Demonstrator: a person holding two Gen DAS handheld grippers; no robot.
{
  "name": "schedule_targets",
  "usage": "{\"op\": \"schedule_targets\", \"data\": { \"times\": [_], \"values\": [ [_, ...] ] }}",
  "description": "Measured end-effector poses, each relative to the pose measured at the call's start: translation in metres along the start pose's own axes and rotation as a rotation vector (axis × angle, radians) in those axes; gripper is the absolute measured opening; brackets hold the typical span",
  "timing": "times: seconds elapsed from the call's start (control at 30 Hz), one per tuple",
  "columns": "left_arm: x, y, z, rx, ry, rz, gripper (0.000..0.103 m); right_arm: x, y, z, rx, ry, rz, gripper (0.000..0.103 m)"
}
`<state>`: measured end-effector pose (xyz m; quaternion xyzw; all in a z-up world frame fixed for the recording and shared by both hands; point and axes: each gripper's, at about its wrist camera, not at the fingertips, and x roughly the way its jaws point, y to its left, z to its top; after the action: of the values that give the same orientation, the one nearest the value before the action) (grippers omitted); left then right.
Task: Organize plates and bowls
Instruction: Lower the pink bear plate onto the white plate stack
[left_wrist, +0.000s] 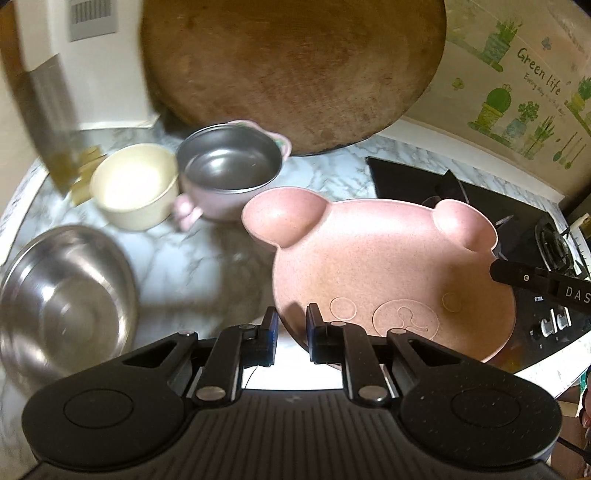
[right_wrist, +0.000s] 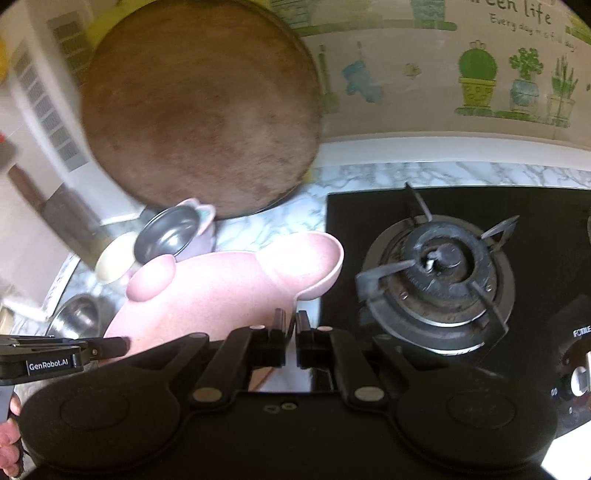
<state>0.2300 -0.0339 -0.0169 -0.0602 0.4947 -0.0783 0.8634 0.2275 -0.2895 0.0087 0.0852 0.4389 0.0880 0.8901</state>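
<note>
A pink bear-shaped plate (left_wrist: 369, 266) hangs tilted above the marble counter, held from two sides. My left gripper (left_wrist: 292, 323) is shut on its near left rim. My right gripper (right_wrist: 290, 325) is shut on the plate (right_wrist: 221, 291) at its right rim, beside the ear. Each gripper also shows in the other's view: the right gripper (left_wrist: 496, 269) at the plate's right edge, the left gripper (right_wrist: 122, 345) at its left edge. On the counter beyond stand a cream bowl (left_wrist: 135, 184), a pink two-handled bowl with a steel liner (left_wrist: 231, 170) and a large steel bowl (left_wrist: 62, 295).
A big round wooden board (left_wrist: 295, 66) leans against the back wall. A cleaver (left_wrist: 48, 122) stands at the left. The black gas hob (right_wrist: 436, 273) with its burner lies to the right, its knobs (left_wrist: 554, 321) near the front edge.
</note>
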Motion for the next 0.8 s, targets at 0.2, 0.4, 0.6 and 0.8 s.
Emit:
{"op": "schedule_targets", "data": {
  "times": [0.2,0.4,0.6,0.8],
  "values": [
    [-0.018,0.007,-0.033,-0.023,-0.032,0.049,0.014,-0.001,0.011,-0.021,-0.023,0.016,0.041,0.006],
    [-0.016,0.015,-0.064,-0.041,-0.032,0.099,0.014,0.007,0.022,-0.046,-0.067,0.042,0.057,0.006],
    [-0.013,0.02,-0.088,-0.048,-0.045,0.138,0.014,0.02,0.026,-0.066,-0.077,0.078,0.076,0.006],
    [-0.009,0.022,-0.101,-0.047,-0.052,0.149,0.014,0.03,0.028,-0.079,-0.094,0.079,0.086,0.006]
  ]
}}
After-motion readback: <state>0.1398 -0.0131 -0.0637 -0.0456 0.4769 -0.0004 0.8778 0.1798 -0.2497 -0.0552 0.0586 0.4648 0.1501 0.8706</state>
